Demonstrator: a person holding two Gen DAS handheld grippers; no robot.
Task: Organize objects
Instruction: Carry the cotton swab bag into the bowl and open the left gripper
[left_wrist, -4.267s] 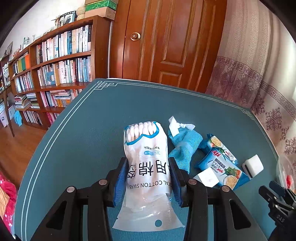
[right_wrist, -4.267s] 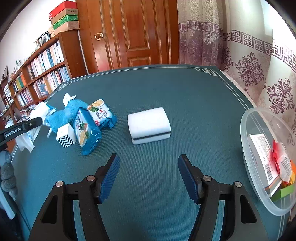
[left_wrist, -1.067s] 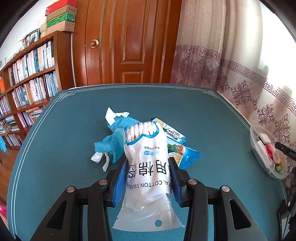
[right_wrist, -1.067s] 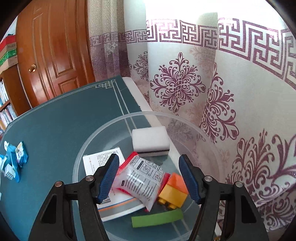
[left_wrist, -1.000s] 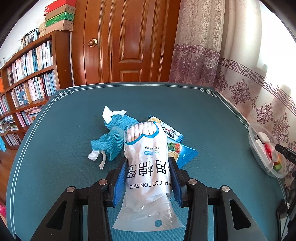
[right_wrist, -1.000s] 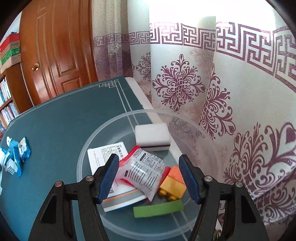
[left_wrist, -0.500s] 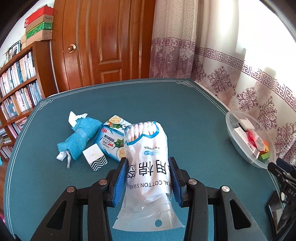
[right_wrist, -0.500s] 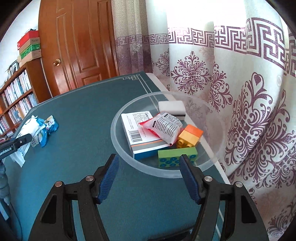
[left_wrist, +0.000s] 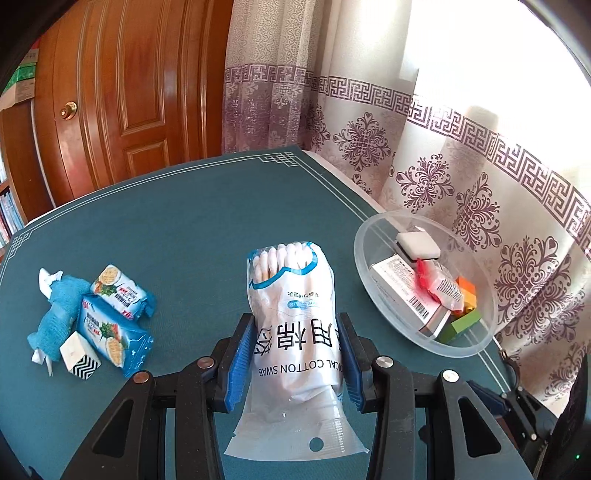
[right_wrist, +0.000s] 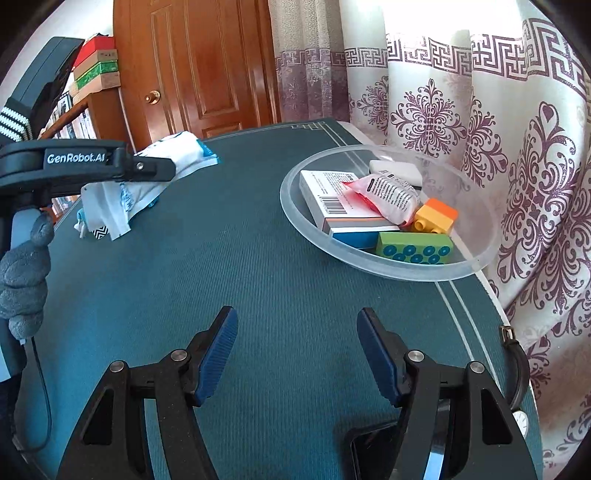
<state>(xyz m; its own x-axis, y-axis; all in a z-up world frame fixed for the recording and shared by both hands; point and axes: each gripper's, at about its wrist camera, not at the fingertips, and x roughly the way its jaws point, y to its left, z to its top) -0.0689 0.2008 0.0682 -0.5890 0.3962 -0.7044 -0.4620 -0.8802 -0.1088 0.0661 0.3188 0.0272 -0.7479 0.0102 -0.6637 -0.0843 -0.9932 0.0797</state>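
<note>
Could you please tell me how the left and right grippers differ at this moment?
The left gripper is shut on the cotton swab bag; the right gripper is open and empty. The left is held up above the table; the right hangs low over it. Both have blue ribbed pads and black frames.

Glossy plastic swab bag (left_wrist: 293, 314), ribbed matt table cover (right_wrist: 258, 266).

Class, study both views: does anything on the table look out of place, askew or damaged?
Nothing looks damaged or spilled. Only the heap at the table's left stands out: blue snack packets, a blue cloth bundle and a small zigzag box lie jumbled outside the clear bowl.
</note>
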